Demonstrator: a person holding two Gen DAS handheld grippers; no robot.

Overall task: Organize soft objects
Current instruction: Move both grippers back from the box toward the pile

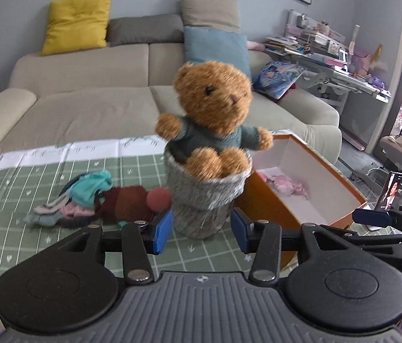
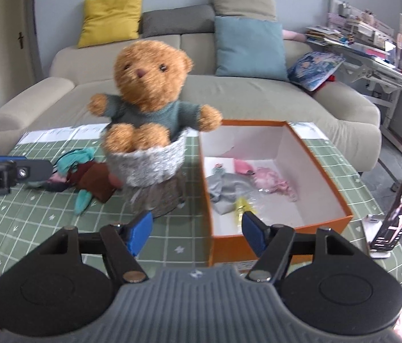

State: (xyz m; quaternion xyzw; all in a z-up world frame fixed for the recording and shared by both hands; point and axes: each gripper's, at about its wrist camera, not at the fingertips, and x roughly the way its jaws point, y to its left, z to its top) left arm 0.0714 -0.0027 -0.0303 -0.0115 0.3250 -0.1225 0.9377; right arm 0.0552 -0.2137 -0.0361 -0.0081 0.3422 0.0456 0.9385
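Observation:
A brown teddy bear in a teal jumper sits in a grey fuzzy pot on the green checked tablecloth, beside an orange box. In the left wrist view my left gripper is open, and the pot's base shows in the gap between its blue pads. The right wrist view shows the left gripper well to the left of the pot, not touching it. My right gripper is open and holds nothing, in front of the box's near corner. The bear looks blurred.
A heap of small clothes and a red ball lie left of the pot. The box holds pink cloth, grey cloth and a yellow packet. A phone stands at the right. A beige sofa lies behind.

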